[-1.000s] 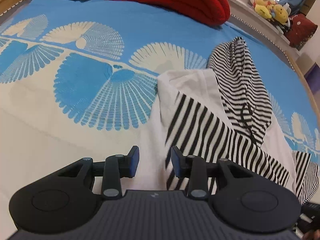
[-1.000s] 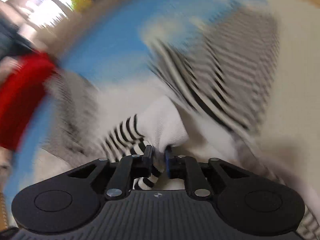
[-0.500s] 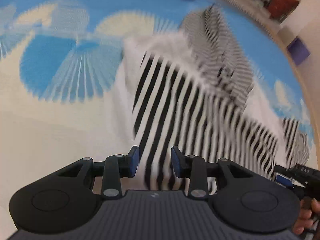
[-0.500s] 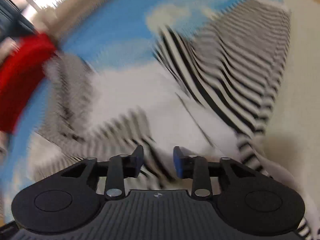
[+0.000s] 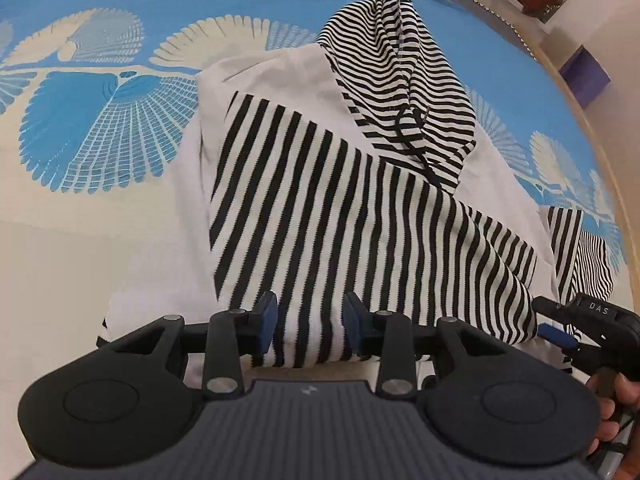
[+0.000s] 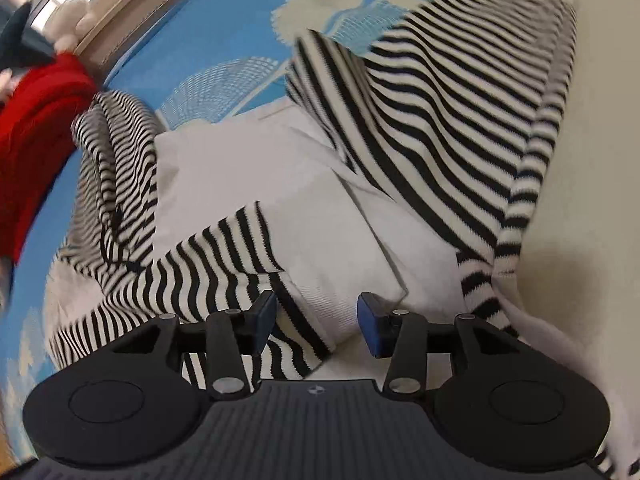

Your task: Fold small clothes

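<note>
Right claw (image 6: 316, 322) has just been opening, jaws clear of the sleeve (image 6: 224, 264) between them, left claw (image 5: 308, 322) also released over the hoodie (image 5: 320, 184); risk: closing now snags the layer below, dragging the fold.

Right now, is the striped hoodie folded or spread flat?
Partly folded: one striped sleeve lies across the hoodie body, while its hood still lies spread out beyond it.
</note>
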Available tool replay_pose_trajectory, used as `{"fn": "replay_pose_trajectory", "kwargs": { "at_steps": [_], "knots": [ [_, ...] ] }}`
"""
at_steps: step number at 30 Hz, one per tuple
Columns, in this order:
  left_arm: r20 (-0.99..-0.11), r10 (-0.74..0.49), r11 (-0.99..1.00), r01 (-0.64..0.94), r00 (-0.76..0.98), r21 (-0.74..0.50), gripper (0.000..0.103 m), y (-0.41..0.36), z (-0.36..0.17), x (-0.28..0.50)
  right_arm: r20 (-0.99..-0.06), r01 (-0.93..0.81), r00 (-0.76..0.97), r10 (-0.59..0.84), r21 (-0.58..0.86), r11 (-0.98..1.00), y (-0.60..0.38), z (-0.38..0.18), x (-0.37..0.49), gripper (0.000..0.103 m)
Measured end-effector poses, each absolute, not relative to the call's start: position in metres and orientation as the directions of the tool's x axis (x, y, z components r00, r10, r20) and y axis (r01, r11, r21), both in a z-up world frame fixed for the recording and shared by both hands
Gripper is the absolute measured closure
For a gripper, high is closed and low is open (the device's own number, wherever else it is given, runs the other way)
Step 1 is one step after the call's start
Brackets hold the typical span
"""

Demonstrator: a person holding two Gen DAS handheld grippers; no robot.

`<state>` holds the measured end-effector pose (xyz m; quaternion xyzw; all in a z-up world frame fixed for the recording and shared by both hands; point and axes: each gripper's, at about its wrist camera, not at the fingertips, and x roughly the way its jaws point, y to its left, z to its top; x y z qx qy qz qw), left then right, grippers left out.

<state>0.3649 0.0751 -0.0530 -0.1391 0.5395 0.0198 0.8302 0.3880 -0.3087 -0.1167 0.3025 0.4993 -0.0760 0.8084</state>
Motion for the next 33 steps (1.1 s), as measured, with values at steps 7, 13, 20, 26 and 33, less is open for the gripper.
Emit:
{"fn": "replay_pose_trajectory", "kwargs": {
  "at_steps": [7,13,20,26,33],
  "knots": [
    [-0.892,-0.09,0.966,-0.177,0.444,-0.186,0.063,0.07,-0.042,0.368,-0.837,0.385,0.533,0.122,0.368,0.847,-0.304,-0.104,0.388,0.056],
    [-0.884,-0.083,0.976,-0.143,0.46,-0.166,0.063,0.062,-0.034,0.364,-0.827,0.366,0.553,0.098,0.347,0.863,-0.309,-0.092,0.383,0.056],
    [-0.879,-0.068,0.973,-0.162,0.471,-0.162,0.063,0.066,-0.026,0.363,-0.809,0.348,0.581,0.089,0.346,0.871,-0.315,-0.077,0.382,0.056],
    [-0.872,-0.051,0.978,-0.153,0.486,-0.143,0.063,0.062,-0.018,0.361,-0.807,0.363,0.587,0.072,0.342,0.867,-0.335,-0.074,0.377,0.056],
    [-0.874,-0.017,0.985,-0.143,0.486,-0.099,0.063,0.054,-0.022,0.36,-0.79,0.384,0.612,0.029,0.329,0.863,-0.365,-0.067,0.369,0.056]
  ]
}}
